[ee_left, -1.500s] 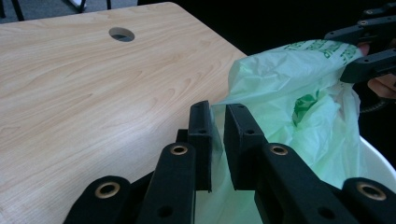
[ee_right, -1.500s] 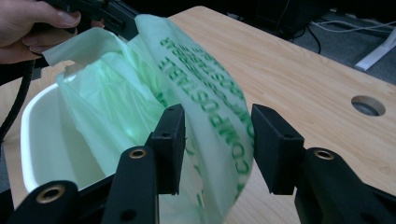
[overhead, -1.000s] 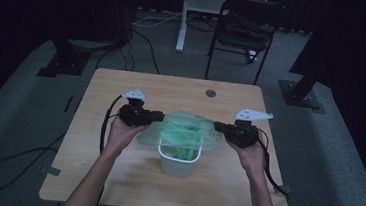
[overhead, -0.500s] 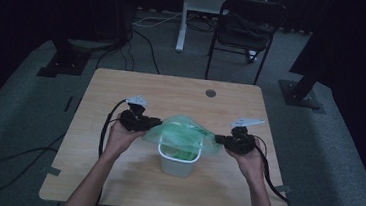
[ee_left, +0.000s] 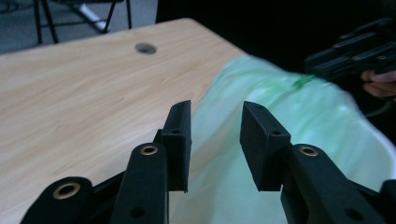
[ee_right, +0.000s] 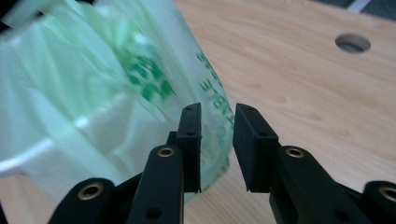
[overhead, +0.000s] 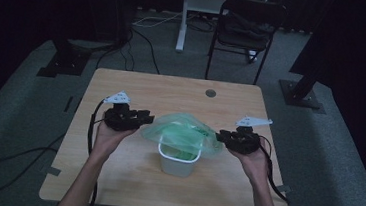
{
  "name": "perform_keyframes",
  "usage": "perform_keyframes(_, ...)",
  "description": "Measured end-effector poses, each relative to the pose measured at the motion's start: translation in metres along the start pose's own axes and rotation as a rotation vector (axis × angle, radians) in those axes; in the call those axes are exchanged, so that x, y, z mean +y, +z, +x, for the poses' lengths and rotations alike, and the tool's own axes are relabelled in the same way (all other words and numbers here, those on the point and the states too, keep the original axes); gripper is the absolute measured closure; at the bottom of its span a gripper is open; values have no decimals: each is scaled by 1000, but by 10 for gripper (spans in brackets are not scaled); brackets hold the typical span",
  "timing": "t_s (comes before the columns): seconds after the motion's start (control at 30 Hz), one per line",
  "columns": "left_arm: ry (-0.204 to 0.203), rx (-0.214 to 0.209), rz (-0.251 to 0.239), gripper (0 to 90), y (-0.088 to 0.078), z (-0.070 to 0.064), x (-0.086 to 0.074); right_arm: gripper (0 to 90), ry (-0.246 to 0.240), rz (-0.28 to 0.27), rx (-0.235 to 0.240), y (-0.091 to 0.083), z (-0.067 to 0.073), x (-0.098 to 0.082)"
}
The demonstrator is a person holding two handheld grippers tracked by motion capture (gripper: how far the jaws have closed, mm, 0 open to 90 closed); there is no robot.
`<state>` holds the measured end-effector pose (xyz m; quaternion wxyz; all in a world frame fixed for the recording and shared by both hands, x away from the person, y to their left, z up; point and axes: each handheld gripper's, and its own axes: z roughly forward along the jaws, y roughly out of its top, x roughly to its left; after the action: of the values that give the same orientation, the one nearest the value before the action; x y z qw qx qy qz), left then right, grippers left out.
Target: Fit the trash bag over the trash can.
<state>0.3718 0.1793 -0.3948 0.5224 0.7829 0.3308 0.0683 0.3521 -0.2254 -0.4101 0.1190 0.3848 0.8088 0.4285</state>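
Note:
A translucent green plastic bag (overhead: pixel 183 135) lies draped over a small white bin (overhead: pixel 178 164) at the middle of the wooden table (overhead: pixel 137 86). My left gripper (overhead: pixel 145 119) is at the bag's left edge. Its jaws have just been opening, and in the left gripper view (ee_left: pixel 215 112) they stand apart with the bag (ee_left: pixel 289 121) beyond them, not pressed. My right gripper (overhead: pixel 220 136) is at the bag's right edge. Its jaws (ee_right: pixel 217 112) have also just been opening, with the bag's edge (ee_right: pixel 93 74) loose beside the left pad. The bin's rim (ee_right: pixel 28 158) shows through the plastic.
A round cable hole (overhead: pixel 211 93) sits near the table's far edge. A dark chair (overhead: pixel 247 28) and a white stand (overhead: pixel 183 17) are behind the table. Cables (overhead: pixel 9 168) trail on the floor at the left. Bare tabletop lies around the bin.
Both grippers have let go of the bag, which was stretched between them. My left hand has drawn back to the left. The bag has slackened over the bin.

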Motion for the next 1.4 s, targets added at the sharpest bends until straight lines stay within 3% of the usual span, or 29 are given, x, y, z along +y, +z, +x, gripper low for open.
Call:
perform_keyframes(0.2,82,-62,48,587,12,-19,4,643,-42,-8,25,1,5,4)
perform_keyframes(0.37,90,-54,105,594,26,-22,2,588,-40,12,31,10,2,4)
perform_keyframes(0.47,96,-57,134,667,31,-23,-1,593,-23,40,25,17,-3,1)
perform_keyframes(0.67,107,-67,119,860,25,-21,-4,796,36,113,28,28,-14,-12)
perform_keyframes(0.77,113,-59,99,900,18,-21,-6,863,75,119,22,29,-18,-17)
perform_keyframes(0.9,114,-53,91,900,9,-21,-13,867,118,121,16,25,-23,-21)
perform_keyframes(1.13,62,-41,70,900,-9,-14,-31,864,117,146,15,21,-23,-29)
perform_keyframes(1.3,61,-61,60,900,-14,-17,-33,708,84,82,25,10,-18,-23)
perform_keyframes(1.4,69,-77,56,900,-11,-24,-31,630,44,22,66,3,-7,-14)
